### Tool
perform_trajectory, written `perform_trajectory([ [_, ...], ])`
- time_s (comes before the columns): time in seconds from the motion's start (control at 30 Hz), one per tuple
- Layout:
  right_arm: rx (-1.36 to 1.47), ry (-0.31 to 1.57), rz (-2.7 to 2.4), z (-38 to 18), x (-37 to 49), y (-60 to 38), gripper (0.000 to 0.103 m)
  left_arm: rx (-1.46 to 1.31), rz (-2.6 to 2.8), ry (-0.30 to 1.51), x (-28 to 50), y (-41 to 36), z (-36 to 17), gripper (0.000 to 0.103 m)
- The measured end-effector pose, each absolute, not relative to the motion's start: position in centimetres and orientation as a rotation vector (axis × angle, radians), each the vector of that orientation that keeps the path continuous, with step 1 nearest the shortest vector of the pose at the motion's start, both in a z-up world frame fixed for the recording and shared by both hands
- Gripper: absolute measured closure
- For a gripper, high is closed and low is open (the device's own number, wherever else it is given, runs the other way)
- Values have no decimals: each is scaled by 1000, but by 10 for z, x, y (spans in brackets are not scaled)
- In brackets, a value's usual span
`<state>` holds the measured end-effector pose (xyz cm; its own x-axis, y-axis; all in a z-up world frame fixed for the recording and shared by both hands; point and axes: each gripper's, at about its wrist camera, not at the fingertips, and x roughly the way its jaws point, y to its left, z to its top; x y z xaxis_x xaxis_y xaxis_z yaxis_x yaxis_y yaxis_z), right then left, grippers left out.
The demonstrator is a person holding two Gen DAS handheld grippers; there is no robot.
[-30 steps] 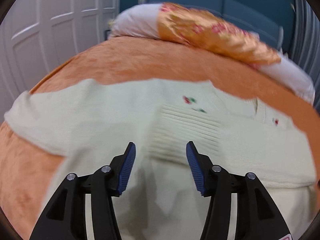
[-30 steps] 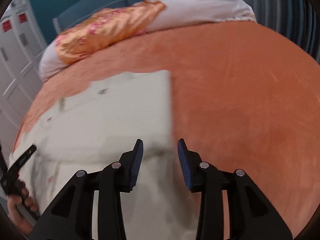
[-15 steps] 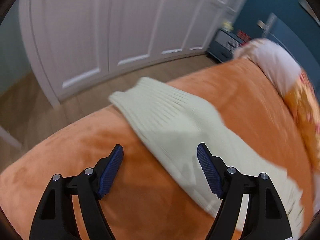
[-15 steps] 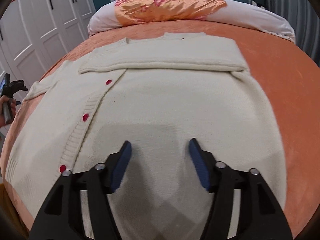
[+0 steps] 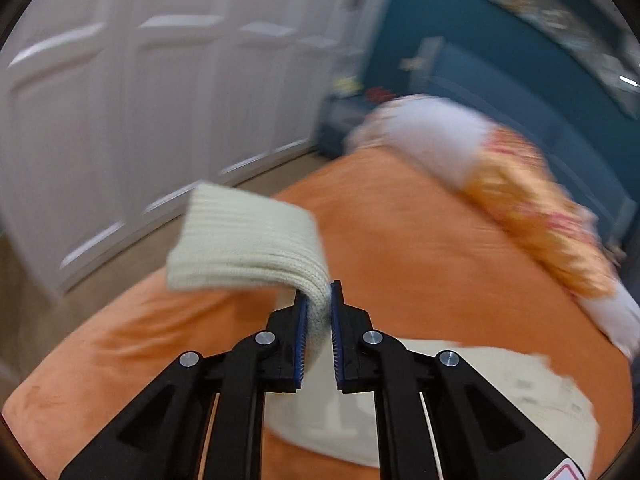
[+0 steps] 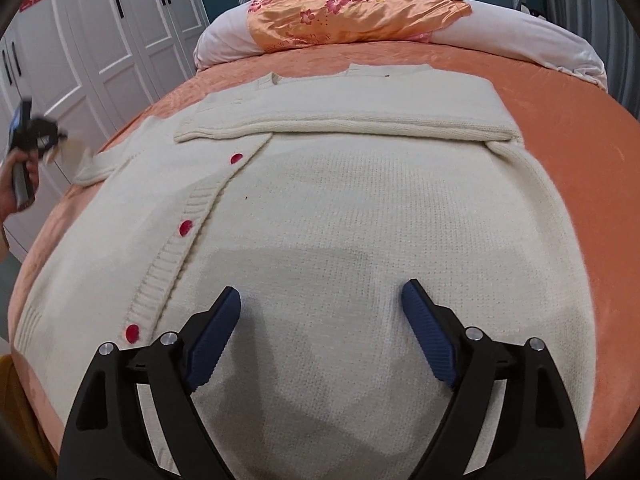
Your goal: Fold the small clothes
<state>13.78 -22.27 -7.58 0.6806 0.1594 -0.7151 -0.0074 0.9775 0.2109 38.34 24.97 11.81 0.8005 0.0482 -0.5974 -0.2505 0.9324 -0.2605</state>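
Observation:
A cream knitted cardigan [image 6: 360,208] with red buttons [image 6: 185,227] lies flat on the orange bed. Its right sleeve is folded across the chest [image 6: 348,114]. My left gripper [image 5: 319,310] is shut on the ribbed cuff of the left sleeve [image 5: 244,240] and holds it lifted above the bed's left edge. In the right wrist view the left gripper [image 6: 32,136] shows at the far left with the sleeve [image 6: 94,166] pulled towards it. My right gripper [image 6: 320,332] is open and empty, hovering over the lower front of the cardigan.
The orange bedspread [image 6: 560,92] extends to the right of the cardigan. White pillows [image 6: 520,36] with an orange floral cover [image 6: 352,12] lie at the head. White wardrobe doors [image 5: 100,100] and bare floor [image 5: 36,300] are on the left.
My left gripper has closed on the left sleeve cuff and lifted it off the bed. My right gripper has opened wider and stayed over the cardigan's lower front.

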Motion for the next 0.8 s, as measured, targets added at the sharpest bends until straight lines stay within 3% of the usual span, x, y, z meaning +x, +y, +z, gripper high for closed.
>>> perform_trajectory([
  [0.17, 250, 801, 117, -74, 135, -227, 22, -257, -131, 614, 378, 90, 143, 95],
  [0.4, 309, 787, 143, -71, 134, -233, 22, -144, -277, 852, 340, -77, 50, 87],
  [0.57, 391, 789, 146, -57, 136, -243, 22, -275, -230, 971, 313, -57, 5, 81],
  [0.8, 385, 760, 129, -11, 211, -250, 24, -334, -36, 923, 318, 44, 14, 78],
])
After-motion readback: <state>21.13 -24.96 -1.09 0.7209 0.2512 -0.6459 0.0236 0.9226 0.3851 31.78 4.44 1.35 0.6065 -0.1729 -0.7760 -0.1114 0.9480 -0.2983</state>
